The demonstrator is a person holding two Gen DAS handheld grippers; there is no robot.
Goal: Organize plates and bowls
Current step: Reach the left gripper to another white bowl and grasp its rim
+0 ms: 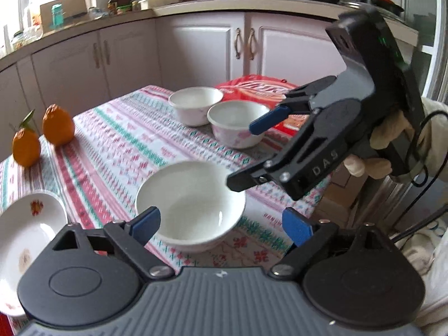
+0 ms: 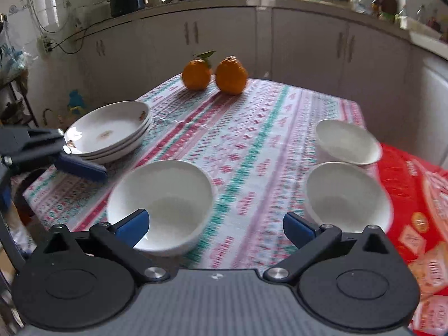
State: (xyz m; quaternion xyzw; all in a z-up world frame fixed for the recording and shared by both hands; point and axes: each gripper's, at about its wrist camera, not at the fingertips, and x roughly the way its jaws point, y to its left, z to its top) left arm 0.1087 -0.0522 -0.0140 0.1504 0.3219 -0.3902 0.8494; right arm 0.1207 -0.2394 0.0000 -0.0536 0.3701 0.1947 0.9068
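1. Both my grippers, left point(image 1: 221, 225) and right point(image 2: 215, 225), released, gripping nothing.
2. Near bowl point(image 2: 159, 204) on the tablecloth point(image 2: 246, 145); two bowls point(image 2: 347, 196) beside a red pack point(image 2: 414, 210).
3. Plate stack point(image 2: 109, 131) partly hidden by the left gripper; oranges point(image 2: 214, 74) behind.

Near bowl point(image 2: 161, 204) before plate stack point(image 2: 109, 131), two bowls point(image 2: 347, 196) right, oranges point(image 2: 231, 75) behind.

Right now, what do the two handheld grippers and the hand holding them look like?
Both grippers, left and right, are black with blue finger pads and grey ribbed bodies. The right one bears pale lettering, a green light and a black cable; a cream glove holds it.
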